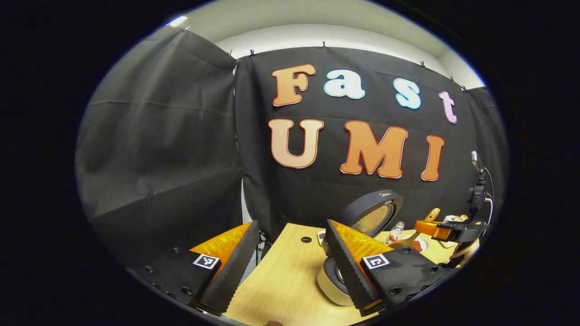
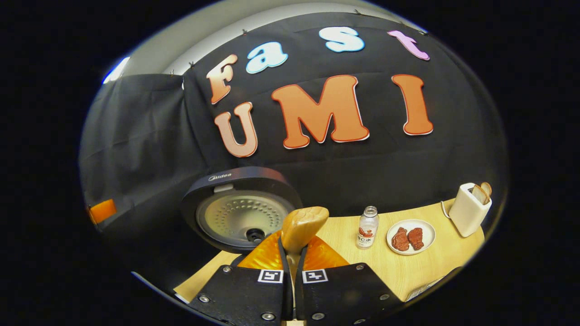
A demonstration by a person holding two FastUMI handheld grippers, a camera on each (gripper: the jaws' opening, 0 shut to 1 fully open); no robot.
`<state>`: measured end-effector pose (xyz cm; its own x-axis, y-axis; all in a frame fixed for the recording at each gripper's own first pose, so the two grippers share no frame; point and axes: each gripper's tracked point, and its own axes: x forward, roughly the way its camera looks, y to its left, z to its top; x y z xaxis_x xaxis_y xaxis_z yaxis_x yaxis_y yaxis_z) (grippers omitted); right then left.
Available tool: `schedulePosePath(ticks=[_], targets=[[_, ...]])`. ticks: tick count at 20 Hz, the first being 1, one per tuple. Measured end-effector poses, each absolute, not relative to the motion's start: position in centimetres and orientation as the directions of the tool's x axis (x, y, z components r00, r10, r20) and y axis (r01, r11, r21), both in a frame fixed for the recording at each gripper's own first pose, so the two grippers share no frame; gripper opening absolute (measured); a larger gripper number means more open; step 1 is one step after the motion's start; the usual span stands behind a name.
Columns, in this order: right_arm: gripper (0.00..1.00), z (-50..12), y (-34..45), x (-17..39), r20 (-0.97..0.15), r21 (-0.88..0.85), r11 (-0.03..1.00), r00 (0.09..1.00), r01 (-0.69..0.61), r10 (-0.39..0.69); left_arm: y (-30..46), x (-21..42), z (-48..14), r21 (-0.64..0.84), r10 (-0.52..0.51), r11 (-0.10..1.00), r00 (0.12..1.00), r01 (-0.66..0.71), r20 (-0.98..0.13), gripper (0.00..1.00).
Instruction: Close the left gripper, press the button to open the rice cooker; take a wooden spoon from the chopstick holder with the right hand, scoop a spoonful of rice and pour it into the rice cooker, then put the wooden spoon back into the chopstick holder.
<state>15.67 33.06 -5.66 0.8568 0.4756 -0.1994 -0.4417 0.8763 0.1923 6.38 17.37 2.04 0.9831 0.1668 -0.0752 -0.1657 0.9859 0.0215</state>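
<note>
The rice cooker [image 1: 333, 280] stands on the wooden table [image 1: 281, 271] with its dark round lid [image 1: 376, 213] raised. My left gripper [image 1: 291, 226] is open above the table's near left part, and its right finger [image 1: 349, 262] hides much of the cooker's body. Farther right, my right gripper [image 1: 448, 231] holds the wooden spoon [image 1: 430, 216]. In the right gripper view, my right gripper [image 2: 292, 246] is shut on the spoon's handle. The spoon's bowl [image 2: 303, 226] stands up just in front of the open lid [image 2: 240, 208]. I see no rice on it.
To the right of the cooker stand a small bottle [image 2: 367, 227], a white plate [image 2: 428, 235] with two pieces of meat, and a white toaster [image 2: 469, 208] with bread in it. A small hole [image 1: 306, 239] marks the table near the back wall.
</note>
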Motion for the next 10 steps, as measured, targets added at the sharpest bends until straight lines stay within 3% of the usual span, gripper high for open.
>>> schedulePosePath(ticks=[10], targets=[[0.01, -2.2, 16.7, 15.4, -0.166, 0.361, 0.901, 0.934, -0.242, 0.317, 15.2, 6.9, 3.9, 0.011, 0.160, 0.987, 0.986, -0.160, -0.036, 0.98]])
